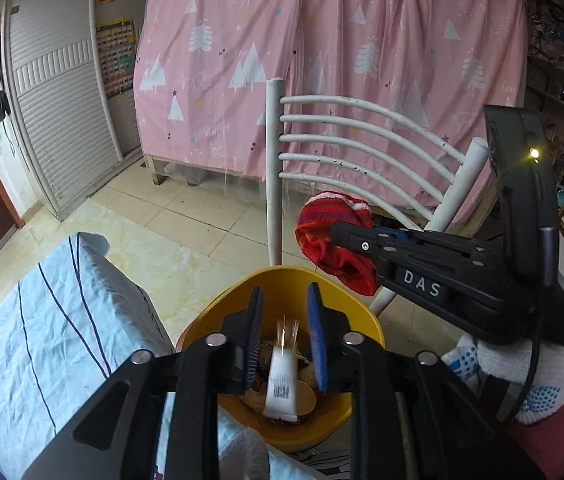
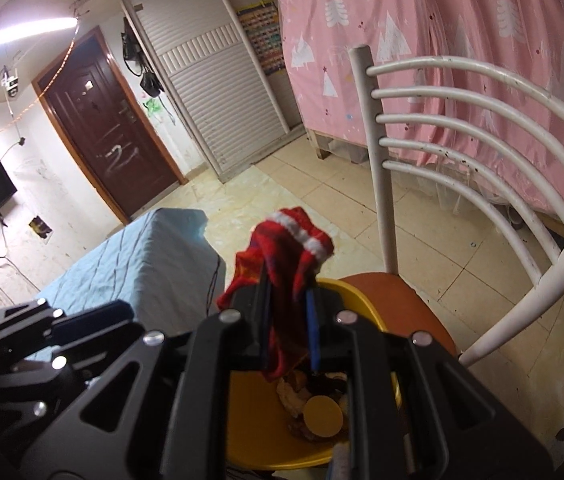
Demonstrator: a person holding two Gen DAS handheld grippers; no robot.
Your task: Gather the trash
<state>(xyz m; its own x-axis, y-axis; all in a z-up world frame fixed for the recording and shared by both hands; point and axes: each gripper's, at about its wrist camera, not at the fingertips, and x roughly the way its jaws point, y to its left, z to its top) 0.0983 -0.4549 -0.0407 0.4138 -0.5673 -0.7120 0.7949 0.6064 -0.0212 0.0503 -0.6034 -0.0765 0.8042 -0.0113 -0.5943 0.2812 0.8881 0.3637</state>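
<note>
A yellow bin (image 1: 218, 304) stands right under my left gripper (image 1: 285, 308). Its blue pads are apart, and a white packet with a barcode (image 1: 281, 384) hangs blurred in the gap, touching neither pad, over the litter in the bin. My right gripper (image 1: 340, 232) reaches in from the right, shut on a red striped sock with a white cuff (image 1: 334, 256). In the right wrist view the sock (image 2: 294, 240) drapes out of the shut right gripper (image 2: 288, 284) above the bin's rim (image 2: 358, 300). Food scraps and a round yellow lid (image 2: 322, 414) lie inside.
A white slatted chair (image 1: 362, 128) with an orange seat (image 2: 402, 292) stands just behind the bin. A blue striped sheet (image 1: 42, 320) covers a surface at the left. A pink curtain (image 1: 322, 40) hangs behind. A gloved hand (image 1: 522, 372) holds the right gripper.
</note>
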